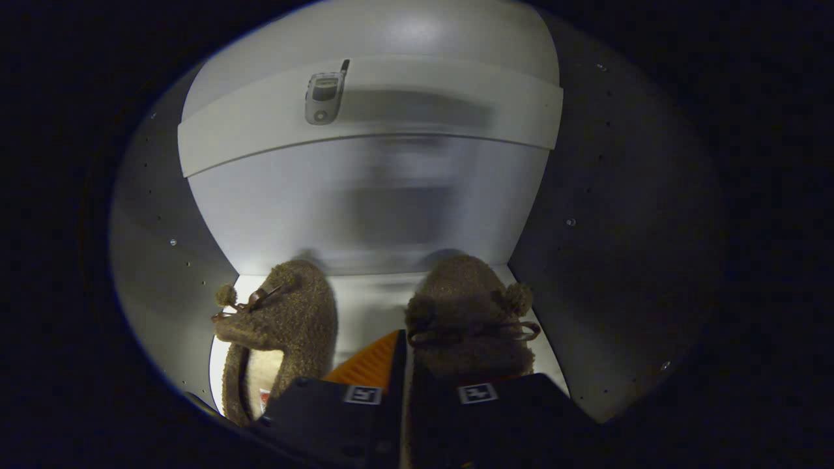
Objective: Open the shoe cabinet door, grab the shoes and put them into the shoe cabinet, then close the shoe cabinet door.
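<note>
Inside the shoe cabinet (365, 215), two slippers (287, 319) are sitting side by side; I'm holding my gripper (402, 365) pinching the right slipper (466, 306).

We see our gripper (402, 365) as two blocky finger bodies with flat tops, each carrying a small square black-and-white marker tag near its front edge. One finger's inner face bears a ribbed pad (371, 365) with fine parallel grooves.
</note>
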`<action>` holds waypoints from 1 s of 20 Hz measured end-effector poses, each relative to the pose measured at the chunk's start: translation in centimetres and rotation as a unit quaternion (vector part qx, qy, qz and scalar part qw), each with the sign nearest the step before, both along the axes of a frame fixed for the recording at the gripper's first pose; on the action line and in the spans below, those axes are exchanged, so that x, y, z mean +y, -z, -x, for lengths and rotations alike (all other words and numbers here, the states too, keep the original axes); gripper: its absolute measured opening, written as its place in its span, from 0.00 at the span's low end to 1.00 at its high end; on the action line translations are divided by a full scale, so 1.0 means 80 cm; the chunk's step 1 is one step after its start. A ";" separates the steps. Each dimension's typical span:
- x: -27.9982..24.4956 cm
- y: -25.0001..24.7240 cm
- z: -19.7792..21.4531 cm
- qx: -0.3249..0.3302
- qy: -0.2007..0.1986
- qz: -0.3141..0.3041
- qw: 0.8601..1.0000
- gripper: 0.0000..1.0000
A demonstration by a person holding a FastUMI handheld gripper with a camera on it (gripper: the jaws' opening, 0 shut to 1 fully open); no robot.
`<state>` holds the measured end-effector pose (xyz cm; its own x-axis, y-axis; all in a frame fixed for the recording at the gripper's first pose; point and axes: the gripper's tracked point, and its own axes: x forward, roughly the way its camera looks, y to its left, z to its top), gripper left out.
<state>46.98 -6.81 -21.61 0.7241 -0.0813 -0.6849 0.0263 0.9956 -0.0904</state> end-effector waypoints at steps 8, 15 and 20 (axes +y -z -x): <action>0.015 -0.048 0.036 -0.046 -0.005 -0.022 0.999 0.82; 0.027 -0.121 0.094 -0.108 -0.008 -0.041 0.993 1.00; 0.042 -0.195 0.175 -0.174 -0.016 -0.048 0.984 1.00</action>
<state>32.98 -3.48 -6.02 0.9169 -0.0014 -0.3991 0.0070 0.9999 0.0125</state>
